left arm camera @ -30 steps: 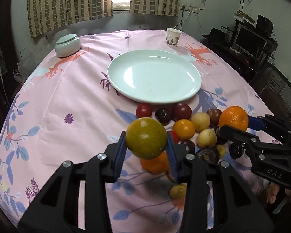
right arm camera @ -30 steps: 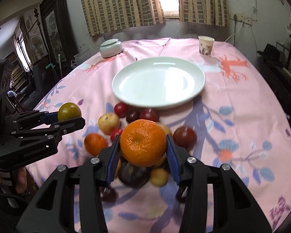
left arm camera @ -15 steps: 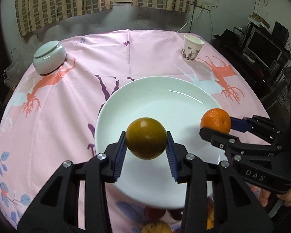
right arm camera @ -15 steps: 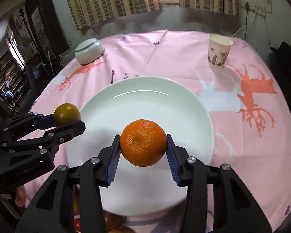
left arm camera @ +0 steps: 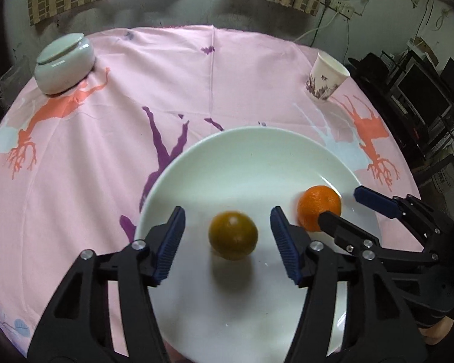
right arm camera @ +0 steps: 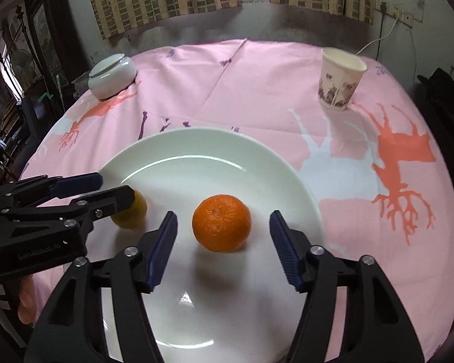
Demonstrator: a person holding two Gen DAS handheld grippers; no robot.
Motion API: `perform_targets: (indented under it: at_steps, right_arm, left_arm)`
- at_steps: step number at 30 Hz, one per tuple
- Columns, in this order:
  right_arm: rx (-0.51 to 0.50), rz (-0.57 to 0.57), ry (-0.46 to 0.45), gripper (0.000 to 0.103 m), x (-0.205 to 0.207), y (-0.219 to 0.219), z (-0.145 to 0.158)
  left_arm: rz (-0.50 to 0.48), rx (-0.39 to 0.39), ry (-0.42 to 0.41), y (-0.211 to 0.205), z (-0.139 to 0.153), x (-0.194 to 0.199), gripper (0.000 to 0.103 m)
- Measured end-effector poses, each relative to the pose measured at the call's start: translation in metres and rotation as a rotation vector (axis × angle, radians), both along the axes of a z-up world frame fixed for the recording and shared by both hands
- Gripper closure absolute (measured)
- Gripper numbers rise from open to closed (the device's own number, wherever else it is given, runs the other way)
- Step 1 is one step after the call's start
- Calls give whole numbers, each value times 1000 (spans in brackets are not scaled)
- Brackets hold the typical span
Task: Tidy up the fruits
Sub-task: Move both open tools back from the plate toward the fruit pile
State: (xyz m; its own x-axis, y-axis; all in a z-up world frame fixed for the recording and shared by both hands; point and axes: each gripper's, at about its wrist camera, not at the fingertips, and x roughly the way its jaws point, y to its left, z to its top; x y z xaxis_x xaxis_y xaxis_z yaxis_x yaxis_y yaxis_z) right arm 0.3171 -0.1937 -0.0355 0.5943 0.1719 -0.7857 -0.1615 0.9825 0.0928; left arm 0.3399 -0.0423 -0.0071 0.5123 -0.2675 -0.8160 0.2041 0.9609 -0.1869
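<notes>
Left gripper (left arm camera: pixel 227 243) spread wide over the white plate (left arm camera: pixel 257 151), greenish-yellow citrus (left arm camera: pixel 232 234) lay loose between its jaws — touching neither, right gripper (right arm camera: pixel 222 242) likewise gaped, orange mandarin (right arm camera: pixel 221 227) rested on the plate between its blue pads (right arm camera: pixel 283 249), both fruits apart.

Right gripper (right arm camera: pixel 222 243): I see its jaws spread wide, touching nothing.
Orange (right arm camera: pixel 221 227): on the plate (right arm camera: pixel 196 151), between them.
Left gripper (right arm camera: pixel 113 186): beside a yellowish fruit (right arm camera: pixel 131 211).

In the right wrist view, faint raised lettering reading "GenRobot.AI" stands on the black body of the left gripper (right arm camera: pixel 106 189). No other text is legible on anything else.
</notes>
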Motion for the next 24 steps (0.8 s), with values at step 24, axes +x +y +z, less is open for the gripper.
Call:
perform_targets:
  at_steps: [24]
  right_arm:
    - [-40,-106,29,32,-296,-13,-40]
  left_arm:
    - [25,82,-171,64,-23,-274,4]
